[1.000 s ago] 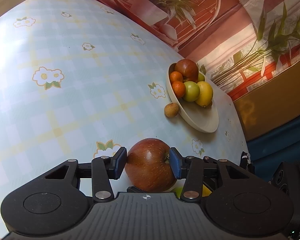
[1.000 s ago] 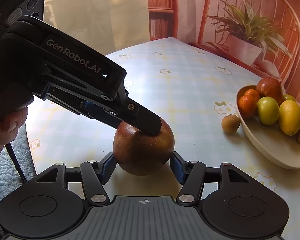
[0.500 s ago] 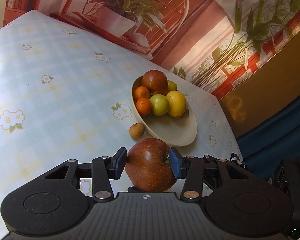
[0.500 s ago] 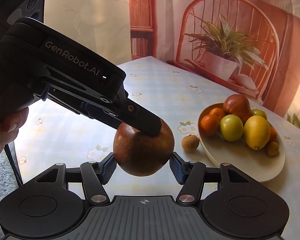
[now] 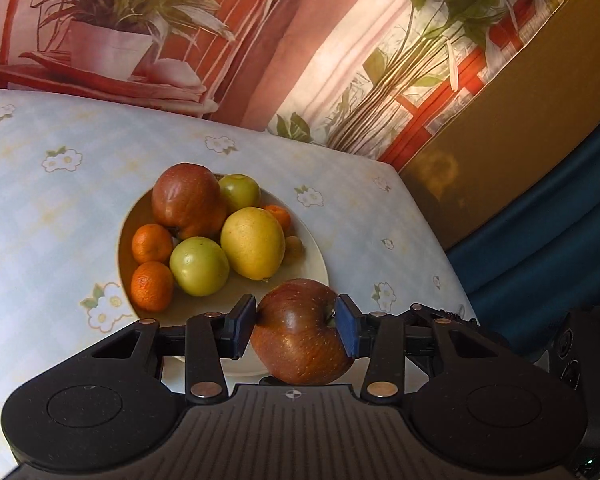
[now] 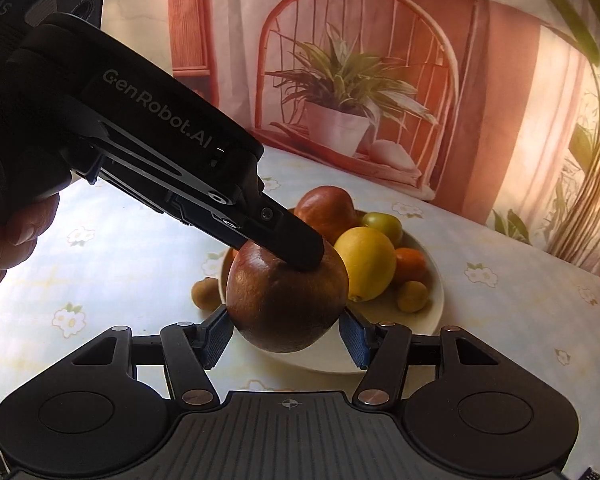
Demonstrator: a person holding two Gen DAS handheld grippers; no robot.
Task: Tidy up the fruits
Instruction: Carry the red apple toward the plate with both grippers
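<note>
A large red apple (image 5: 300, 340) hangs above the near rim of the cream bowl (image 5: 320, 276), lifted off the flowered tablecloth. My left gripper (image 5: 296, 320) has the apple between its blue pads, and its jaws are closing on it. In the right wrist view the left gripper's black finger (image 6: 292, 248) lies across the top of the apple (image 6: 284, 312). My right gripper (image 6: 286, 332) clasps the same apple low on its sides. The bowl (image 6: 436, 304) holds another red apple (image 5: 186, 200), a lemon (image 5: 252, 248), green fruits and mandarins. A small brown fruit (image 6: 206, 292) lies left of the bowl.
A printed backdrop (image 6: 340, 92) of a chair and potted plant hangs behind the table. The table's right edge (image 5: 432, 232) drops toward a mustard panel and blue fabric. A hand (image 6: 8, 240) grips the left gripper's handle at the left.
Both grippers carried the apple up off the table and toward the bowl. The bowl now looks much closer, and the apple is over its near rim.
</note>
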